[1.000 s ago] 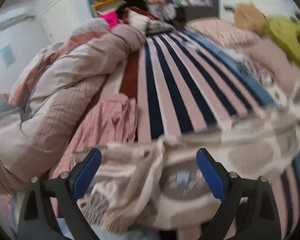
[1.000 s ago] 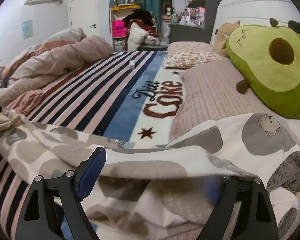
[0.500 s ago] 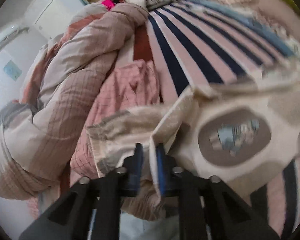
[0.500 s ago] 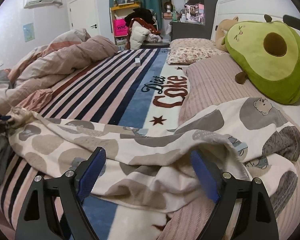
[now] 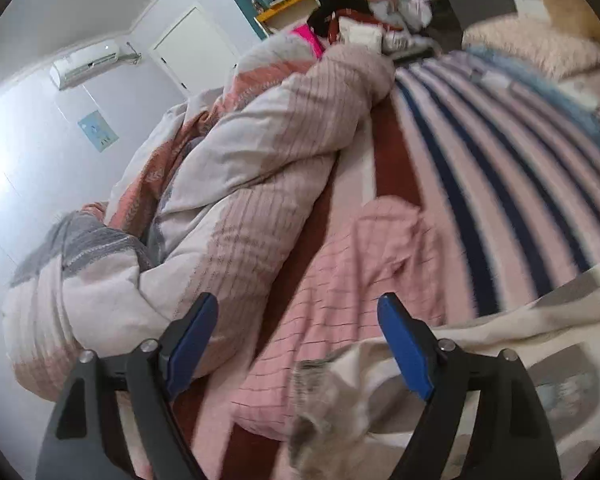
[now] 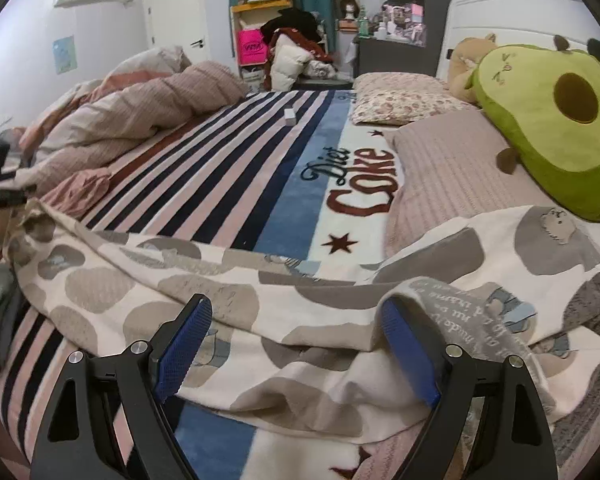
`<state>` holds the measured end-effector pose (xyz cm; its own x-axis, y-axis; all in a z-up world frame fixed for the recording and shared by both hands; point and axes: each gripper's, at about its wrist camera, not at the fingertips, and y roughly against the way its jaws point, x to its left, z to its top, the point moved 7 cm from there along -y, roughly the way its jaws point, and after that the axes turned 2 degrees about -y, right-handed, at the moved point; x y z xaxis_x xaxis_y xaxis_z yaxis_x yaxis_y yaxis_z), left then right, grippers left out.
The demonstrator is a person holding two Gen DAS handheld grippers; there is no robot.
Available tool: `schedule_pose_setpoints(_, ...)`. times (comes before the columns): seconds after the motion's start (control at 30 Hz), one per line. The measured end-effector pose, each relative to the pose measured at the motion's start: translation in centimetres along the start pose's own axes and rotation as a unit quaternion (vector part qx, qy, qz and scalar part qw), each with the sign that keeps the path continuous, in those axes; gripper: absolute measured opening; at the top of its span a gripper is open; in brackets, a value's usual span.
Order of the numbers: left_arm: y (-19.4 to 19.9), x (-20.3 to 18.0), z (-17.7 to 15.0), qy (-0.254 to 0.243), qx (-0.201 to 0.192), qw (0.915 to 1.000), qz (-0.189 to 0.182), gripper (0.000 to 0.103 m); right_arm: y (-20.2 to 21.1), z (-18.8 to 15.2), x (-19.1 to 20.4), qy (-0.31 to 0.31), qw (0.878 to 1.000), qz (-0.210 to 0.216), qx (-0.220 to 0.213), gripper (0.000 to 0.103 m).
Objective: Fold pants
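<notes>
The pants (image 6: 228,304) are cream with grey and beige blotches. They lie stretched across the striped blanket (image 6: 236,176), from the left edge to the pink pillow at right. My right gripper (image 6: 294,308) stands open just above the pants' near edge, and a grey fold rests against its right finger (image 6: 408,352). My left gripper (image 5: 296,308) is opening, and its pads press on nothing. One end of the pants (image 5: 332,396) lies loose low between its fingers, on a pink checked cloth (image 5: 364,280).
A bunched pink and cream duvet (image 5: 228,184) fills the bed's left side. A green avocado plush (image 6: 548,128) and pillows (image 6: 404,100) sit at the right. A small white box (image 6: 290,115) rests on the stripes. Shelves and piled clothes stand beyond the bed.
The left gripper closed on the end of the pants, then opened and swung left toward the duvet, leaving that end on the bed. The right gripper drew back slightly and stayed open.
</notes>
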<state>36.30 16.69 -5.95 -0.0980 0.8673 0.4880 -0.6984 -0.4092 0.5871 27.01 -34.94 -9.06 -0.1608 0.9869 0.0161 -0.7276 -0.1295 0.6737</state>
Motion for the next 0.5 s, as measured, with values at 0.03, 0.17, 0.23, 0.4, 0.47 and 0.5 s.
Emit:
schedule_pose_setpoints(0.03,1.0,-0.6,-0.1,0.004,-0.003,0.9997,-0.025,0.079,-0.3,-0.2,0.4,0.010,1.000,0.006,0.004,0.084)
schedule_pose_setpoints(0.17,5.7,-5.4,-1.0,0.006,-0.017,0.9871,-0.159,0.079,-1.5,-1.1,2.4,0.044,0.998,0.035,0.026,0.084)
schedule_pose_setpoints(0.23,7.2,-8.5,-1.7,0.010,-0.014,0.9744,-0.224,0.079,-2.4,-1.7,3.9,0.050,0.995,0.070,0.043,0.083)
schedule_pose_setpoints(0.4,8.1,-15.8,-3.6,0.015,0.012,0.9438,-0.330,0.079,-5.2,-3.0,5.9,0.041,0.989,0.116,0.084,0.042)
schedule_pose_setpoints(0.47,7.6,-18.2,-4.3,0.014,0.030,0.9367,-0.348,0.071,-6.6,-3.8,6.3,0.050,0.987,0.112,0.099,0.029)
schedule_pose_setpoints(0.5,7.1,-19.4,-4.6,0.013,0.043,0.9306,-0.363,0.060,-7.0,-3.9,6.2,0.050,0.987,0.111,0.103,0.025)
